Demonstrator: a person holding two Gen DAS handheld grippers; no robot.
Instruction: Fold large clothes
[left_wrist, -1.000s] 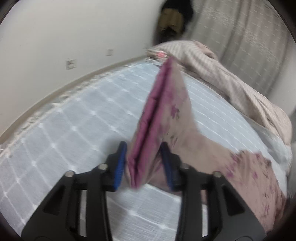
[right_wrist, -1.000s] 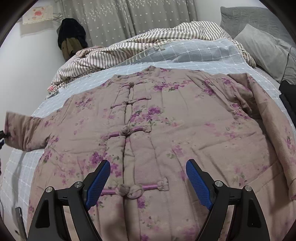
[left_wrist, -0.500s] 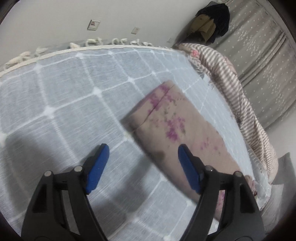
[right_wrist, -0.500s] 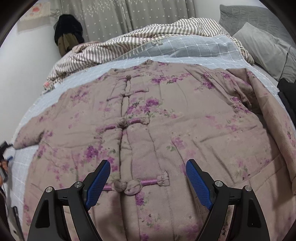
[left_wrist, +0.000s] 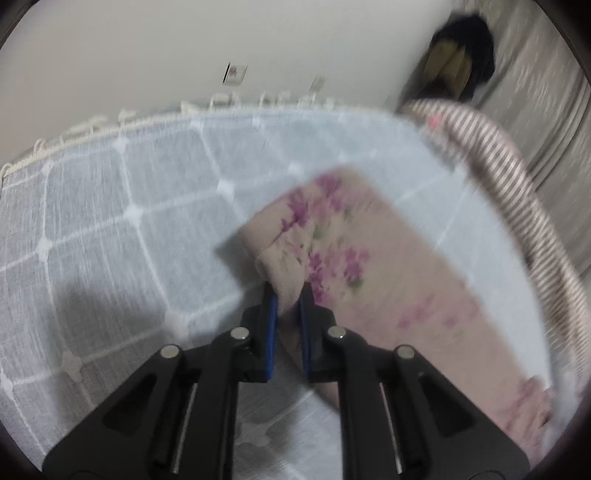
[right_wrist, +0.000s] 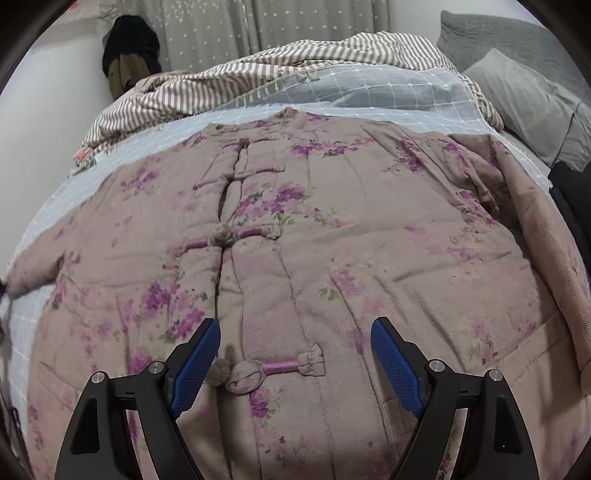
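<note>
A padded pink-beige jacket (right_wrist: 295, 240) with purple flowers and knot buttons lies front up, spread flat on the bed. Its left sleeve (left_wrist: 332, 236) stretches out over the light blue bedspread. My left gripper (left_wrist: 287, 295) is shut on the sleeve's cuff edge, pinching a fold of fabric between the blue pads. My right gripper (right_wrist: 295, 354) is open and empty, hovering over the jacket's lower front, its pads on either side of the bottom knot button (right_wrist: 269, 369). The right sleeve (right_wrist: 517, 206) is folded in over the jacket's right side.
The light blue gridded bedspread (left_wrist: 110, 221) covers the bed, its fringed edge by the white wall. A striped duvet (right_wrist: 258, 74) is bunched at the bed's far end. Grey pillows (right_wrist: 517, 74) lie at the right. Dark clothing (right_wrist: 129, 48) hangs by the curtain.
My left gripper let go of the lifted sleeve, which dropped flat on the bed, then closed again on the cuff edge. My right gripper stayed open and moved slightly closer over the jacket.
</note>
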